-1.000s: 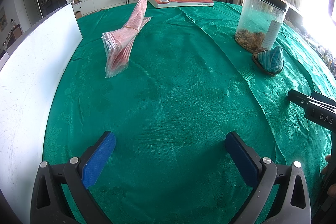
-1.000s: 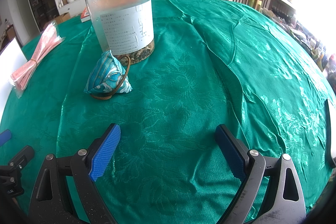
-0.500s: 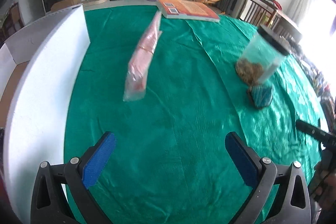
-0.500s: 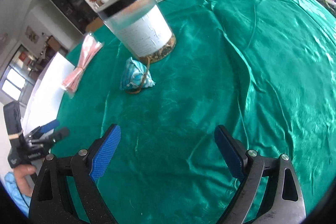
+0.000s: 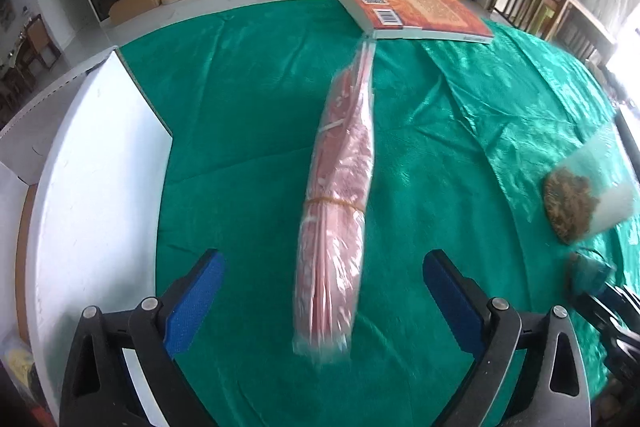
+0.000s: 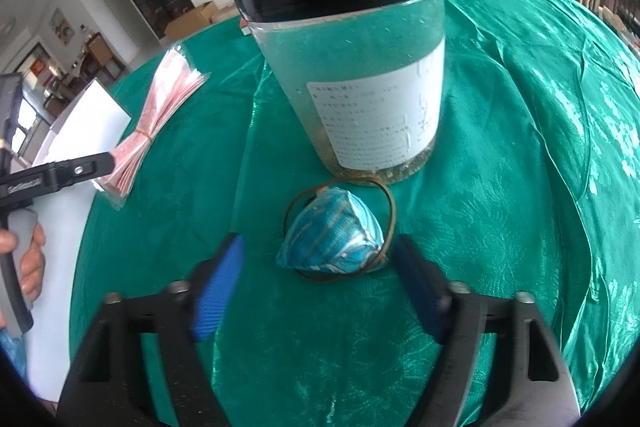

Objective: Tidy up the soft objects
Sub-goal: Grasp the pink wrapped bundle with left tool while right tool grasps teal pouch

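I have the right gripper pointed down at the small teal pouch, which lies on the green tabletop just in front of the big clear jar; the jaws have just been closing and now stand on either side of the pouch, the right pad looking close to its edge, though I see no firm pinch yet. My left gripper is spread wide with the near end of the pink plastic-wrapped bundle lying between its pads, untouched. The bundle runs away from me toward the book at the far edge, and the white box sits to its left. My worry on the right side is the brown cord loop around the pouch: if a pad catches the cord and not the fabric, the pouch could swing or slip free, and with the jar so close a sideways nudge might knock it. On the left, the slick wrapper could slide through the pads, and gripping only the near end would likely let the long bundle droop and drag on the cloth. By my count: one pouch, one bundle, one jar, one book, one box, two grippers.
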Demonstrator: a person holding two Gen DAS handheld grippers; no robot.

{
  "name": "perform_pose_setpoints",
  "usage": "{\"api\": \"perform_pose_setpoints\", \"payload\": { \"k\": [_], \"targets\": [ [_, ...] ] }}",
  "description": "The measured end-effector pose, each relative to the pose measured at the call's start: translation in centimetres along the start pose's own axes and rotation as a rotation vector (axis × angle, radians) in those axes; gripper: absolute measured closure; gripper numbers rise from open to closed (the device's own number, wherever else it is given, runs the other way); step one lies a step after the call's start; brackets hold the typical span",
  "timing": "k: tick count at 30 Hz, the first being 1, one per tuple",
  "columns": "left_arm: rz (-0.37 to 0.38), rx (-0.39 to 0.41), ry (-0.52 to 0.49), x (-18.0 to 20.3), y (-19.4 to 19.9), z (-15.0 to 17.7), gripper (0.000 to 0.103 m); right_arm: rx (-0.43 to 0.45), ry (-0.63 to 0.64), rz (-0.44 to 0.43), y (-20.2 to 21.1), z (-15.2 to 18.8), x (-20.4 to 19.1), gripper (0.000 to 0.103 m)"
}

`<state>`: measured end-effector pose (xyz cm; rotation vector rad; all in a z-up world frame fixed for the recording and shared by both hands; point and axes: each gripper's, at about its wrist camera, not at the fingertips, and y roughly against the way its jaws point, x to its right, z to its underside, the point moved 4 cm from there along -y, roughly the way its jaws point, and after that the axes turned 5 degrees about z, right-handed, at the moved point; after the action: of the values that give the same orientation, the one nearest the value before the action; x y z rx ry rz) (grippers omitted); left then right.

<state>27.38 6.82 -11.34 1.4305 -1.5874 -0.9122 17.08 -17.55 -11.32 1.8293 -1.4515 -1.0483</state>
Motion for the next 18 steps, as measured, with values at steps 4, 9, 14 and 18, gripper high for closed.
{"api": "perform_pose_setpoints", "payload": {
  "k": [4, 9, 14, 18],
  "targets": [
    [-0.004, -0.035, 0.055, -0.3, -2.9, -1.0, 0.026, 0.062, -0.058, -0.010, 3.1, 0.5, 3.2, 0.054],
    [0.033, 0.025, -0.004, 1.3, -1.3, -0.7, 0.074, 0.125, -0.120, -0.005, 6.0, -0.8, 7.1, 0.054],
    [0.226, 0.073, 0.051, 1.7, 4.4, 0.9, 0.074, 0.194, -0.122, -0.001, 9.6, -2.2, 7.4, 0.054],
    [0.364, 0.148, 0.091, 0.1, 12.2, 3.4, 0.074, 0.251, -0.031, -0.031, 13.8, -3.1, 3.0, 0.054]
  ]
}}
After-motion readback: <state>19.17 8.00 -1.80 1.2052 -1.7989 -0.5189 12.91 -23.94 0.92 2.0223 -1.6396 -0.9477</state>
